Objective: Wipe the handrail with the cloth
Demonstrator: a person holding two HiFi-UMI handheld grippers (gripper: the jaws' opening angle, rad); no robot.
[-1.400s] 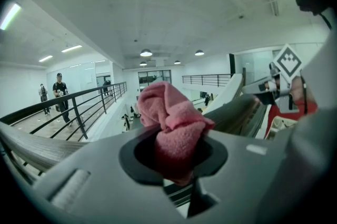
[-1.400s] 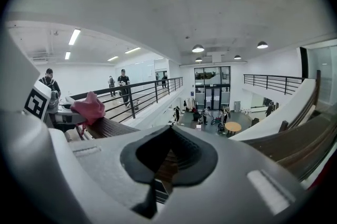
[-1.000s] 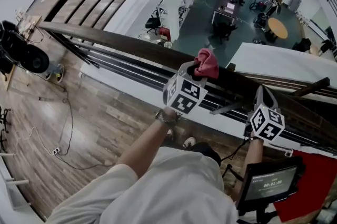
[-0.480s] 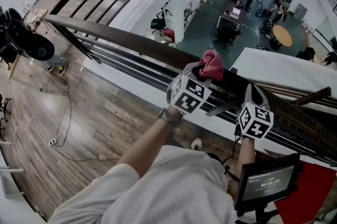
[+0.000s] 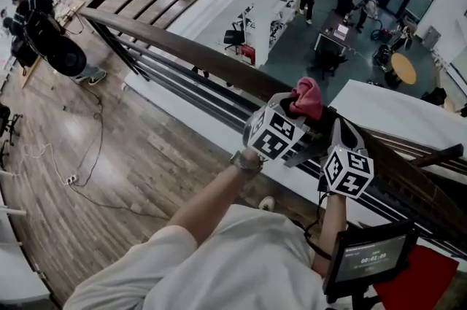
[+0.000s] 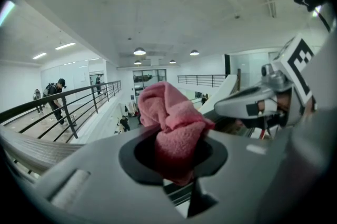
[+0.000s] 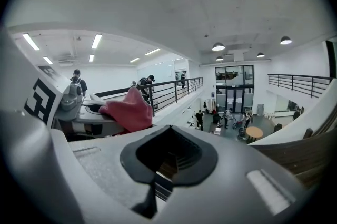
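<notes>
A thin cable trails over the wood-plank floor of an upper walkway at left, where a dark wooden handrail runs diagonally above an open atrium with desks and people far below. At centre, the person's bare left forearm reaches up to the left tongs, which are pinching a bunched pink cloth. The cloth sits right at the top of the handrail; whether it presses on the wood cannot be made out. Just beside it to the right, the right tongs are pressed together with nothing between them, their tips pointed at the same stretch of rail. A small dark screen shows at lower right.
</notes>
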